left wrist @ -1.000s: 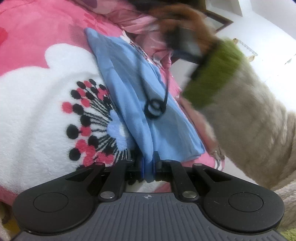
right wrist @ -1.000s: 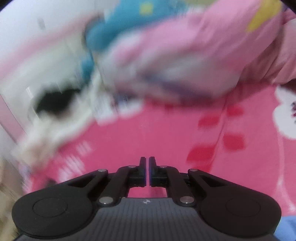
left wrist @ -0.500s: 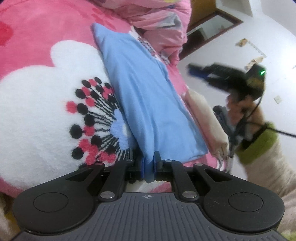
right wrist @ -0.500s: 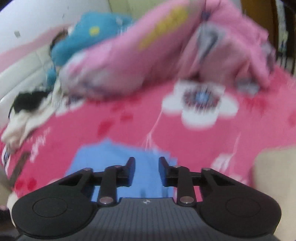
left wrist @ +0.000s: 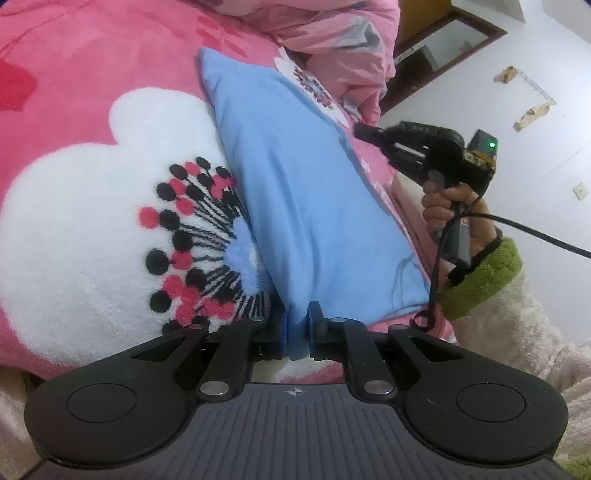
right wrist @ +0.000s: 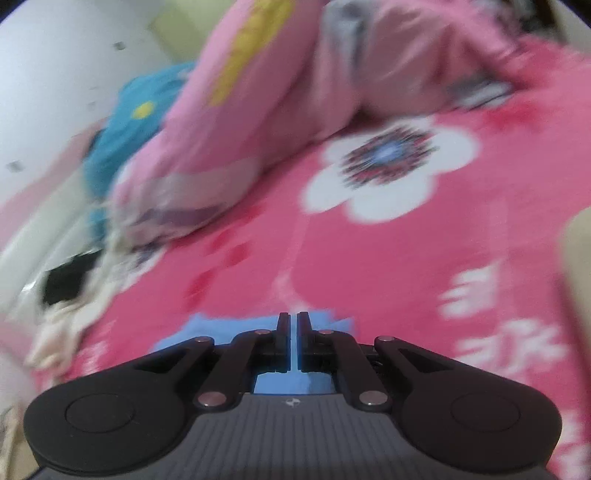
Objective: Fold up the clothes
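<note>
A light blue garment [left wrist: 314, 206] lies folded in a long strip on the pink flowered blanket [left wrist: 92, 74]. My left gripper [left wrist: 298, 314] is shut on its near end, and blue cloth bunches between the pads. At the far right edge of the garment, my right gripper [left wrist: 360, 129] is held by a hand [left wrist: 443, 210] in a green cuff. In the right wrist view the right gripper [right wrist: 293, 317] has its jaws together over the edge of the blue garment [right wrist: 207, 332]. The cloth's edge sits right at the fingertips.
A bunched pink quilt [left wrist: 332, 33] is heaped at the far end of the bed, also the pink quilt [right wrist: 295, 92] in the blurred right wrist view. A blue pillow [right wrist: 122, 122] lies behind it. A black cable [left wrist: 535, 232] trails from the right gripper. A beige item [right wrist: 576, 258] sits to the right.
The right gripper swung down across the bed to the blue garment's edge, its jaws opened briefly and then came together. The left gripper kept its hold on the near end.
</note>
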